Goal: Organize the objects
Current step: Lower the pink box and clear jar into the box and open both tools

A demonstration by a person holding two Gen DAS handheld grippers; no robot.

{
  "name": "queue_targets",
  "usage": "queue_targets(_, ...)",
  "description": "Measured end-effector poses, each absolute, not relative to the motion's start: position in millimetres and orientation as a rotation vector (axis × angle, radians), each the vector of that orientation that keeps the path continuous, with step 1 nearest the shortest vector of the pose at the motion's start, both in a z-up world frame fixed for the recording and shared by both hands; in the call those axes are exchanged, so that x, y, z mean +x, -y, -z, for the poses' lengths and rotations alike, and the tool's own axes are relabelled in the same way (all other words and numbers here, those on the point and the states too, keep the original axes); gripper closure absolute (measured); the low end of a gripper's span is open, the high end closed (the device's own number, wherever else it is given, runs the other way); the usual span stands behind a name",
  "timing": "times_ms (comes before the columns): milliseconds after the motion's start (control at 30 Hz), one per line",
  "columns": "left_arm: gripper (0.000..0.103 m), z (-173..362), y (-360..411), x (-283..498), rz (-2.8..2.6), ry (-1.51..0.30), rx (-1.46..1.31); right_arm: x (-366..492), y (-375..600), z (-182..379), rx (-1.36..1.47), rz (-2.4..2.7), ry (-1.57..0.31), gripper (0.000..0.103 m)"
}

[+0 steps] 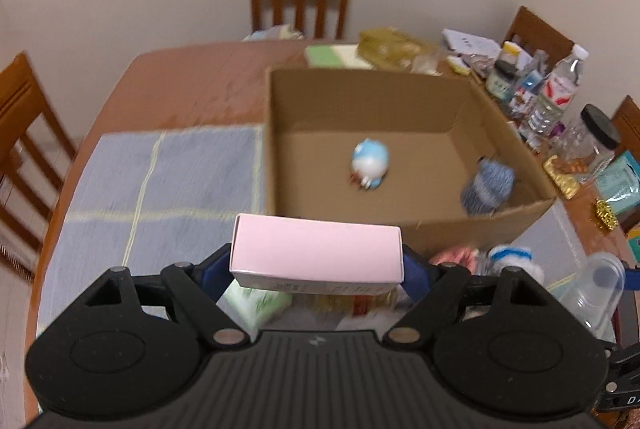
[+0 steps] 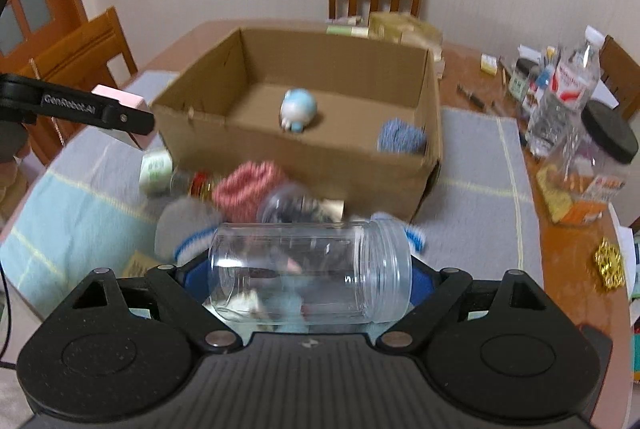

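Between your left fingers: the left gripper [image 1: 318, 265] is clamped on a pink box [image 1: 316, 249], held flat and crosswise, just short of the near wall of the cardboard box [image 1: 440, 229].
Between your right fingers: the right gripper [image 2: 310, 275] is clamped on a clear jar [image 2: 308, 273], lying on its side with its threaded mouth to the right and no lid on it.
Beneath both loads: a loose pile sits on the blue cloth [image 1: 160, 181] against the cardboard box's near wall, with a red knit piece [image 2: 250, 189] and a green-and-white pack [image 2: 156, 169] among it; the rest is too blurred to name.
Cardboard box interior: 2 things lie inside, a blue-and-white toy [image 1: 370, 165] near the middle and a blue knit roll [image 1: 486, 185] in the near right corner.
Far desk [image 1: 192, 85]: bottles, jars and packets crowd the right edge, well apart from your work.
Step in hand, as I judge it: carry both loads over the near wall and set them down inside.
Doing it well: lift each clear of the rim first, lower the pink box into the bare left floor, and place the clear jar between toy and roll so it cannot roll away.
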State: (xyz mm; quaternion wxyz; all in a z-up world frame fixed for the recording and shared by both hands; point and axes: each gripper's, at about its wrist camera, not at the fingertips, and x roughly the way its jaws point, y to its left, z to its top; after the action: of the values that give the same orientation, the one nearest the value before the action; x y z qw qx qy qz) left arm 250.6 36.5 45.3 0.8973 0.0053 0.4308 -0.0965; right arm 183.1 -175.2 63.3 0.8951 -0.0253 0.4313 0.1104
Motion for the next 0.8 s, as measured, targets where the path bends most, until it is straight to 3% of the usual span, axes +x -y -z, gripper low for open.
queue_targets(267, 0.019, -57, -16, 297, 0.261, -0.831, 0.048, 220, 169, -84, -0.066, -0.209, -0.835, 0.010)
queue_targets(400, 0.008, -54, -13, 318, 0.265, -0.826, 0.047, 240, 166, -86, -0.062, -0.194, -0.831, 0.010)
queue_targets(800, 0.004, -52, -43, 333, 0.277, -0.822, 0.026, 294, 155, -83, -0.071, -0.157, -0.846, 0.010)
